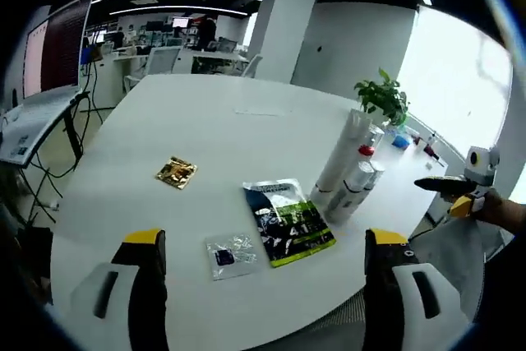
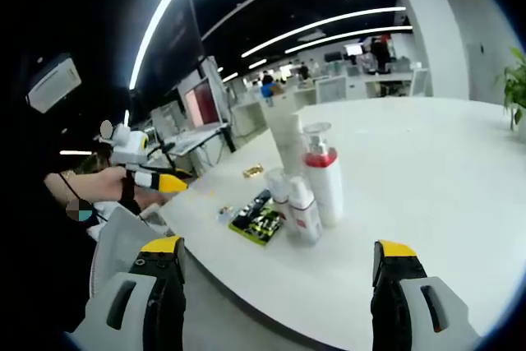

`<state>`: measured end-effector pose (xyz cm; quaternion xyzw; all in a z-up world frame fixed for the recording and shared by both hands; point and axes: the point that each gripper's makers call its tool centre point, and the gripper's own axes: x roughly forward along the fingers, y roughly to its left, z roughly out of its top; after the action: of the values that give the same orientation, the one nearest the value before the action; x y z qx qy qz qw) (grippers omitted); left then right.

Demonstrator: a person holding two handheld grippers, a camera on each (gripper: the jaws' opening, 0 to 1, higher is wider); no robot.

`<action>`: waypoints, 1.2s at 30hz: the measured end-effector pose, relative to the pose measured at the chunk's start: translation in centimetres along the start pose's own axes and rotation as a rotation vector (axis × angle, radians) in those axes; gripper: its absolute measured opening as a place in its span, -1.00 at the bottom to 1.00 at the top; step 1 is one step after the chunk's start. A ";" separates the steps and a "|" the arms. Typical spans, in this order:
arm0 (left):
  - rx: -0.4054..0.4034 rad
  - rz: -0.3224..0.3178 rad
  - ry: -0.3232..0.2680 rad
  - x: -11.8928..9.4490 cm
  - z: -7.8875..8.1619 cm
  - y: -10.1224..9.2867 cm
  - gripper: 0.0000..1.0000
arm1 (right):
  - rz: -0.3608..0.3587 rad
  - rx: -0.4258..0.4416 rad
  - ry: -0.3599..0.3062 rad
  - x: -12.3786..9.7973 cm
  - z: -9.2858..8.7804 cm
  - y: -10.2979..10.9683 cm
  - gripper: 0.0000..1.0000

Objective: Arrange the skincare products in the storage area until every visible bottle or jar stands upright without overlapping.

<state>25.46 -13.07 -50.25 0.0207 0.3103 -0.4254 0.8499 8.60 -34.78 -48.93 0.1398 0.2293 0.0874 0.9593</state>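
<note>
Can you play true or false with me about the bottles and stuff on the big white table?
1. The bottles are standing up close together. True.
2. The left tongs are squeezing a bottle. False: they are open and hold nothing.
3. A green and dark sachet lies flat on the table beside the bottles. True.
4. The gold packet sits on top of the sachet. False: it lies by itself on the table, apart from it.
5. The right tongs are open, with the bottles out in front of them. True.
6. The green plant has fallen over. False: it stands upright past the bottles.
</note>
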 end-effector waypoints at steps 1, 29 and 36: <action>0.009 -0.003 0.001 -0.1 -0.1 0.1 0.90 | 0.000 0.002 -0.001 0.0 0.0 0.0 0.97; -0.062 -0.031 -0.007 -1.3 -2.5 -0.5 0.98 | -0.015 0.030 0.002 0.1 -0.1 -0.6 0.97; -0.067 -0.037 0.007 -1.2 -2.6 -0.6 0.98 | -0.014 0.027 0.008 0.1 -0.2 -0.7 0.96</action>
<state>23.09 -11.80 -51.57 -0.0120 0.3276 -0.4304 0.8410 8.65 -35.33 -49.35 0.1506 0.2354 0.0784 0.9570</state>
